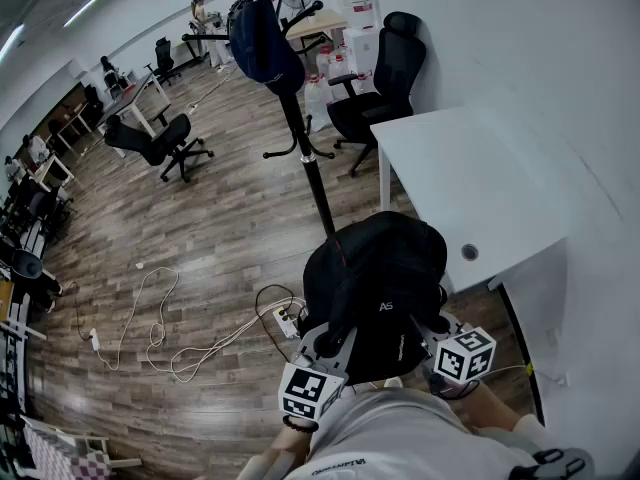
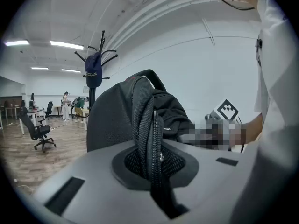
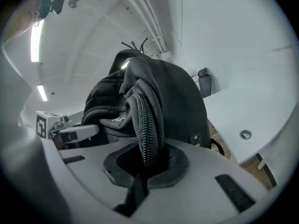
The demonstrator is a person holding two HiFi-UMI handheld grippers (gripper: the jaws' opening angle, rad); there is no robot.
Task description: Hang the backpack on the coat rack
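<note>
Left gripper (image 2: pixel 152 164) and right gripper (image 3: pixel 147 160) are each pinched shut on a mesh strap (image 2: pixel 144 120) of the black backpack (image 1: pixel 380 268). A white desk (image 1: pixel 480 178) crowds the right; cables (image 1: pixel 160 333) litter the wood floor (image 1: pixel 200 228) to the left. Open floor leads ahead to the coat rack (image 1: pixel 303 138), which carries a blue bag (image 1: pixel 262 40). The backpack hangs between the grippers, just ahead of them.

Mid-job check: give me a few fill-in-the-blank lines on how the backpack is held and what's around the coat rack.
The left tool is shut on a mesh ____ of the black backpack.
The right tool is ____ on that backpack too.
A ____ bag hangs on the coat rack.
In the head view, the white table stands to the backpack's ____.
Missing words: strap; shut; blue; right.
</note>
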